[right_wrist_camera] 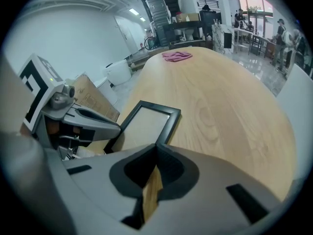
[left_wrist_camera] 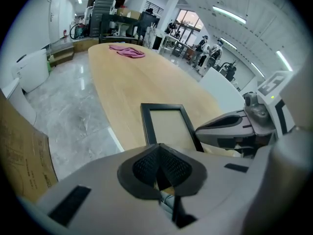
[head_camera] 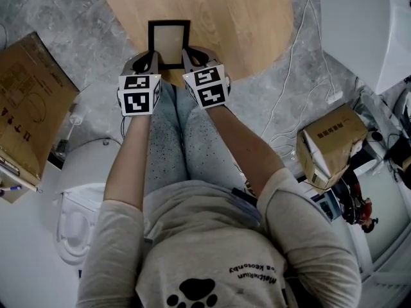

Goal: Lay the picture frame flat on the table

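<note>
The left gripper (left_wrist_camera: 157,147) has its jaws pressed together with nothing between them, and the right gripper (right_wrist_camera: 156,149) is closed and empty too. Both point forward, side by side, flanking the near end of the frame (head_camera: 169,42). The frame lies flat on the table (head_camera: 257,18), just inside the table's near edge, directly beyond both tips. The left forearm (head_camera: 128,153) and the right forearm (head_camera: 241,140) reach straight ahead, converging so the hands sit close together.

A picture frame (head_camera: 169,43) and pink cloth (left_wrist_camera: 127,51) lie on the wooden table (head_camera: 257,18).
</note>
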`<state>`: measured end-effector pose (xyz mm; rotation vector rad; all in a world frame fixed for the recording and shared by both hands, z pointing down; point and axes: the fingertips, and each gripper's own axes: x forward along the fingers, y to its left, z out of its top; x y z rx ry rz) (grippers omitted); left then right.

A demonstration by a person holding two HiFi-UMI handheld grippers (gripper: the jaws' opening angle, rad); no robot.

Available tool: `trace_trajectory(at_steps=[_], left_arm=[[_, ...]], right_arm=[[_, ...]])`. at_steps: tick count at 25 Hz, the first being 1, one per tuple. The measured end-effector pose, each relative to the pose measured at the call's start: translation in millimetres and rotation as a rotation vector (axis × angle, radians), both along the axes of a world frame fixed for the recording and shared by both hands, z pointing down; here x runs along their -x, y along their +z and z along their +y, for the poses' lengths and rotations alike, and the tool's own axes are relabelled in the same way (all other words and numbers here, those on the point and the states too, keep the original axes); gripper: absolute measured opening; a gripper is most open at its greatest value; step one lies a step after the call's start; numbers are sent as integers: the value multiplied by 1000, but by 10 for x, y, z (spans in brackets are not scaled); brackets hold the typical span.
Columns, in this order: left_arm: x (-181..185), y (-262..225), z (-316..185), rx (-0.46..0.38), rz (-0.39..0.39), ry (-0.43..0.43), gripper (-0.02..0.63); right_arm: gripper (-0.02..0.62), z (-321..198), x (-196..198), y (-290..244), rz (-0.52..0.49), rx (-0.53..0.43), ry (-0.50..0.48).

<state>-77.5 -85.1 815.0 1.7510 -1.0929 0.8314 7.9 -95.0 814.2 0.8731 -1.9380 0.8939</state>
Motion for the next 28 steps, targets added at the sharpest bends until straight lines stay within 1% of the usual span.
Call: trace_trajectory(at_steps=[2, 4, 6, 10, 13, 15, 18, 24, 28], left_arm=[[10, 15, -2, 2, 3, -4, 9], [22, 33, -1, 10, 1, -6, 9], [26, 52, -3, 24, 5, -9, 8], [37, 64, 36, 68, 52, -9, 9], [49, -106, 113, 76, 71, 8, 9], [38, -277, 168, 72, 75, 47, 9], [76, -539, 158, 42, 58, 83, 9], [162, -1075, 302, 3, 36, 65, 9], [149, -1415, 327, -56, 26, 67, 9]], right_arm=[[9, -2, -2, 13, -23, 19, 43], [9, 33, -22, 23, -41, 59, 79], [9, 89, -60, -8, -35, 90, 84], [9, 170, -90, -201, -30, 102, 63], [9, 227, -106, -387, -45, 129, 91], [9, 235, -133, -530, -41, 135, 106], [9, 145, -166, -752, -31, 113, 102], [9, 147, -197, -1240, -7, 53, 64], [9, 134, -230, -1524, -12, 6, 80]])
